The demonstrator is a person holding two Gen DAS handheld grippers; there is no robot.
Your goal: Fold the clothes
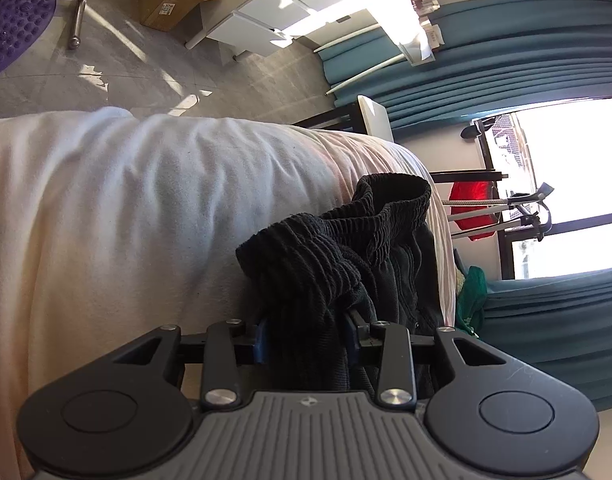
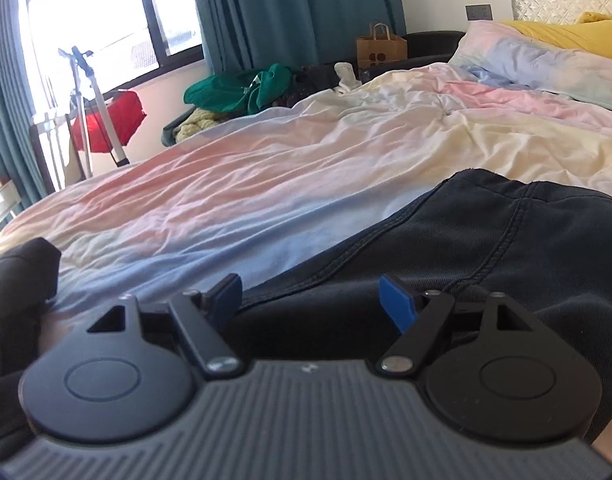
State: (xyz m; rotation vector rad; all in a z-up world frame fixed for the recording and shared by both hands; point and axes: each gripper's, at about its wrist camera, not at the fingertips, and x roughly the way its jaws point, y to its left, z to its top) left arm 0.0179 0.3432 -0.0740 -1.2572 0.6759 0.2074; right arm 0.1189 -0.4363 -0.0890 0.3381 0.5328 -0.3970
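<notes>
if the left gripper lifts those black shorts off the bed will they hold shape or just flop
Probably flop: the black shorts bunch and sag between the left gripper's pads, with the ribbed waistband curling over. They look like soft, light cloth, so the far end would likely trail on the bedsheet. A slip seems unlikely, since thick folds fill the grip.

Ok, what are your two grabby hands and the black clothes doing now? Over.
Left gripper clamped on bunched black garment. Right gripper open over dark fabric, not gripping. Bed sheet ahead clear.
</notes>
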